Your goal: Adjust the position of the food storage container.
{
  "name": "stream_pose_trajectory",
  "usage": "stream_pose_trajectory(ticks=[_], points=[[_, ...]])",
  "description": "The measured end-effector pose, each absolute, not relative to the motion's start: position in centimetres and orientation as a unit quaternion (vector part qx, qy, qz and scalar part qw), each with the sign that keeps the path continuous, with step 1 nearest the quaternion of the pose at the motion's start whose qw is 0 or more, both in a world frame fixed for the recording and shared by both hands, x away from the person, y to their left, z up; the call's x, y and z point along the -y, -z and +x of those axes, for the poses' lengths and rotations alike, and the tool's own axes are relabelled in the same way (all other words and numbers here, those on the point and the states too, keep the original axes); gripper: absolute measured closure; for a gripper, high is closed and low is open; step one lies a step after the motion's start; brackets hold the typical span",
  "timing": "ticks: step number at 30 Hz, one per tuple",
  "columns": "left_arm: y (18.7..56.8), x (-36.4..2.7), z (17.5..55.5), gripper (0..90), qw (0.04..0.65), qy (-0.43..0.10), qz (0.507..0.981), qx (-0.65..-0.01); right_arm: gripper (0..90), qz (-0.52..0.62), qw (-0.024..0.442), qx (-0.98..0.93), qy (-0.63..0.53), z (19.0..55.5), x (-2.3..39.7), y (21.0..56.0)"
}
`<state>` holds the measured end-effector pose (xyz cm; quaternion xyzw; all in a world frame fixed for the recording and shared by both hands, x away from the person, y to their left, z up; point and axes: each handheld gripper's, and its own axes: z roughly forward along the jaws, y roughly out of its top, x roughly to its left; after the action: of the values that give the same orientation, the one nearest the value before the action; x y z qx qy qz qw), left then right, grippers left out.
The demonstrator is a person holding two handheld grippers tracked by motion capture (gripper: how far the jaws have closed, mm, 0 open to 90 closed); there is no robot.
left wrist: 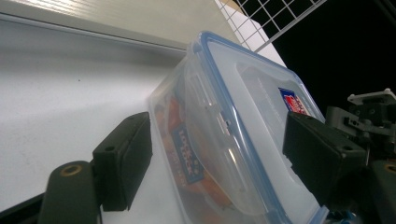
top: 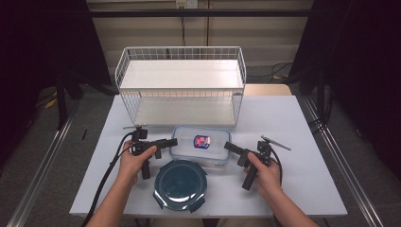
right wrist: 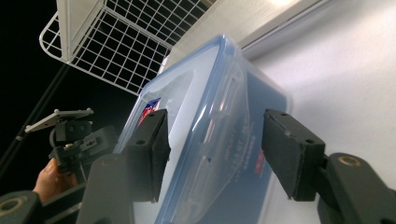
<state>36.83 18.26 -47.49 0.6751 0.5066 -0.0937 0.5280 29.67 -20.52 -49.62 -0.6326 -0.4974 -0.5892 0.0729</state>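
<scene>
Nearest the person, at the front edge of the white desk (top: 302, 189), a round dark teal lid (top: 181, 184) with locking flaps lies flat, between the two forearms. The left hand (top: 134, 163) and the right hand (top: 265, 176) each grip a handle just behind it, on either side.

Beyond the lid sits a clear rectangular food container (top: 200, 144) with a blue-rimmed snap lid and a red and blue sticker (top: 201, 141) on top; it stands close behind the round lid near the desk's middle. The left gripper (top: 171, 142) reaches to the container's left end with its jaws spread; in the left gripper view the container's (left wrist: 233, 135) end lies between the two black jaws, neither pad clearly touching it, and printed lettering shows on its side wall. The right gripper (top: 230, 147) points at the container's right end, also spread; in the right gripper view the container (right wrist: 210, 140) sits between its open jaws, with the left gripper (right wrist: 84, 140) and hand farther off past the box.

Farthest back, a white wire two-tier shelf rack (top: 181, 85) stands at the rear of the desk, just behind the container, with pale boards on both levels. Its mesh (right wrist: 140, 42) shows in the right gripper view above the container.
</scene>
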Motion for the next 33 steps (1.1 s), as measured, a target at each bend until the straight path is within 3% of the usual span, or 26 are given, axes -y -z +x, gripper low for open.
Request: stream_pose_trajectory(ticks=[18, 23, 30, 33], points=[[47.6, -18.0, 36.9, 30.7, 0.528, 0.100, 0.672, -0.509, 43.6, -0.646, 0.088, 0.466, 0.598, 29.4, 20.0, 50.2], [47.9, -17.3, 36.7, 32.4, 0.530, 0.130, 0.656, -0.521, 45.7, -0.650, 0.090, 0.454, 0.602, 29.2, 20.0, 50.2], [47.8, -16.9, 36.7, 33.1, 0.526, 0.133, 0.652, -0.529, 50.8, -0.655, 0.092, 0.440, 0.607, 28.9, 20.1, 50.2], [47.7, -17.2, 36.7, 39.4, 0.529, 0.135, 0.646, -0.534, 52.0, -0.660, 0.093, 0.431, 0.609, 28.8, 20.1, 50.3]])
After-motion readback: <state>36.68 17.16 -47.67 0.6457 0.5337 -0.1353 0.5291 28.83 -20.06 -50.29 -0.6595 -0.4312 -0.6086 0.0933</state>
